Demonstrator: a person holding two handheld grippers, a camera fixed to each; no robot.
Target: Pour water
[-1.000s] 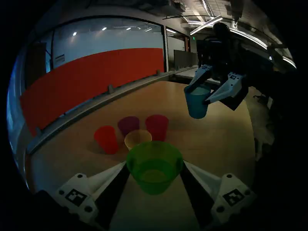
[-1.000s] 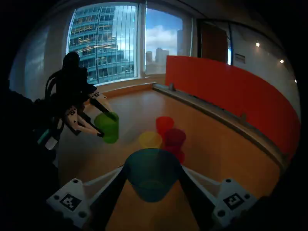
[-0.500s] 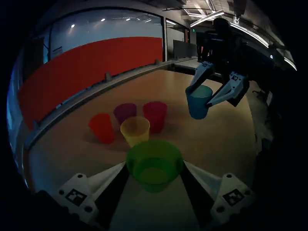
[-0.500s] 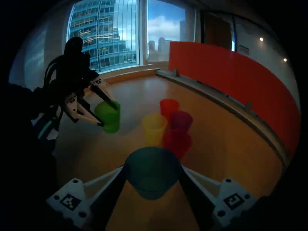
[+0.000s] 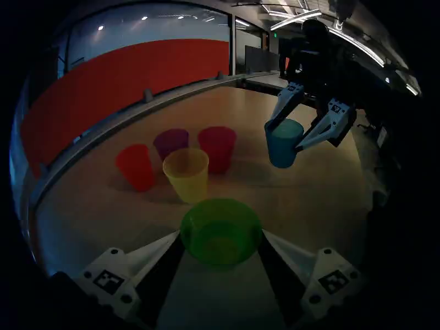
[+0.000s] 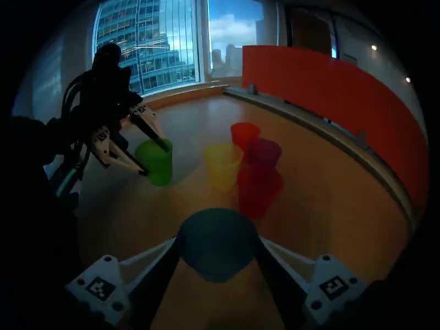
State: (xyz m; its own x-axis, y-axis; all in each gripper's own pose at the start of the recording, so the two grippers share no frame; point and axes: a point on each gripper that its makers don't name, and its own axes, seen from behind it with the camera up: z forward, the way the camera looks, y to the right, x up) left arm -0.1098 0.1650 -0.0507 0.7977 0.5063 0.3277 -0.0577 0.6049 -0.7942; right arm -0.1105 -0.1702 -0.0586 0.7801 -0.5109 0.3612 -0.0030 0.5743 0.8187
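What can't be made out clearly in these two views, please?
Left gripper view: whether the green cup holds water; dim light and tinted plastic hide it.
Right gripper view: what the blue cup holds, lost in shadow.
Left gripper view: the lower part of the purple cup, behind the yellow cup.

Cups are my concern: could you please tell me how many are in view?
6. The left gripper holds a green cup, the right gripper a blue cup; a yellow cup, red cup, purple cup and crimson cup stand together on the table. None appears hidden.
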